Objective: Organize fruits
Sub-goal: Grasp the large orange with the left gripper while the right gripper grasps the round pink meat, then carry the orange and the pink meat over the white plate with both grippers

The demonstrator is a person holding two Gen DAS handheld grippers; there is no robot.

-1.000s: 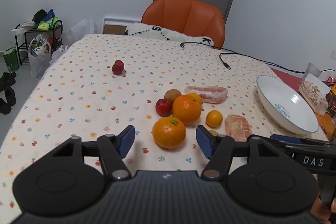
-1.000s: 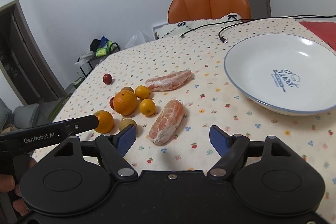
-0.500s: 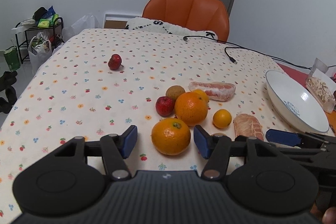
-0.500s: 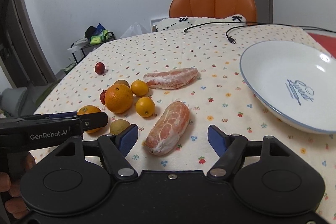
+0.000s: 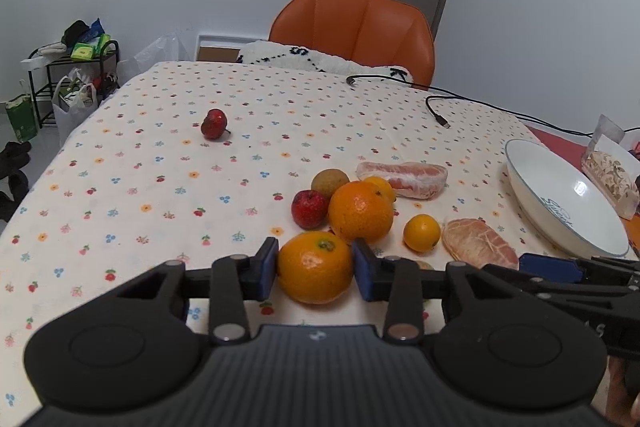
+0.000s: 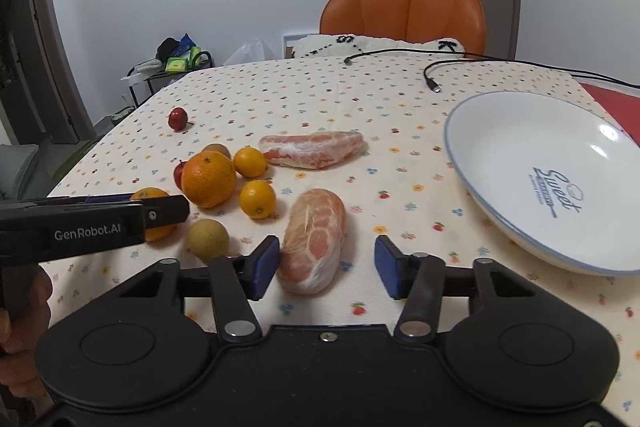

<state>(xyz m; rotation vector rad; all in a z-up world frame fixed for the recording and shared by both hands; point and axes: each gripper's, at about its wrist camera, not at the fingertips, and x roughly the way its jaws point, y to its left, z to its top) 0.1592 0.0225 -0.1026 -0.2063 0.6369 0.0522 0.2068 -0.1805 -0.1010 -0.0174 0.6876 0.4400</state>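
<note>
My left gripper [image 5: 315,269] is shut on a large orange [image 5: 316,267] that sits on the flowered tablecloth; the same orange shows behind the left gripper's body in the right wrist view [image 6: 154,211]. My right gripper [image 6: 326,265] is open around the near end of a peeled pomelo segment [image 6: 314,237], whose side is against the left pad. Behind lie a second large orange [image 6: 208,179], two small oranges [image 6: 258,199], two brown round fruits [image 6: 207,240], a red fruit [image 5: 309,209], a second pomelo segment [image 6: 312,155] and a lone red fruit [image 6: 178,119].
A white bowl [image 6: 500,131] with a blue rim stands at the right. A black cable [image 6: 432,83] lies at the table's far side before an orange chair [image 6: 404,7]. A snack bag [image 5: 610,175] sits beyond the bowl. A shelf with bags [image 5: 68,83] stands on the floor at left.
My left gripper moved forward and closed its pads onto the near large orange. My right gripper moved forward and narrowed, so the near pomelo segment now lies between its pads.
</note>
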